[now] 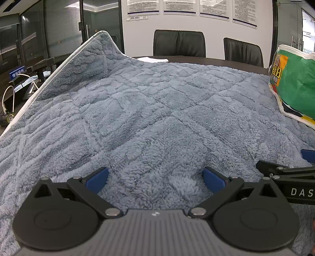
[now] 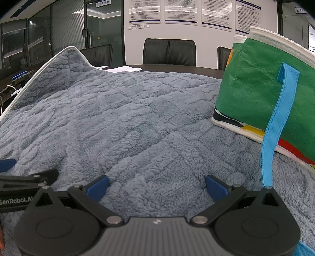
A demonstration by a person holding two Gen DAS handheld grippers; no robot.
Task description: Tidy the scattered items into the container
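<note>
Looking down the left wrist view first: left gripper (image 1: 155, 178) low over a fluffy grey-blue blanket (image 1: 149, 110), blue fingertips (image 1: 97, 179) spread wide apart with nothing between them, just resting at the fleece. Blanket spread across pretty much the whole dark table (image 1: 216, 60), far-left corner with its white piping (image 1: 65, 59) sticking up in a peak. Green woven bag (image 1: 295, 82) sitting on the blanket at the right edge, well apart from the fingers. Right next door, lower right, part of the right gripper (image 1: 291, 173) poking in, too cut off to read from here. Black office chairs (image 1: 179, 43) behind the table, wall posters (image 1: 179, 6) above

Switching to the right wrist view: right gripper (image 2: 157, 187) also released, blue pads wide open on bare fleece (image 2: 137, 122), gripping nothing. Green bag (image 2: 261, 88) much closer here, standing on the blanket up and to the right, zip edge along the top, light-blue strap (image 2: 275, 126) hanging down its side near the right finger. Can't tell if the strap actually touches it. Left gripper's black arm (image 2: 29, 178) visible at the left edge
</note>
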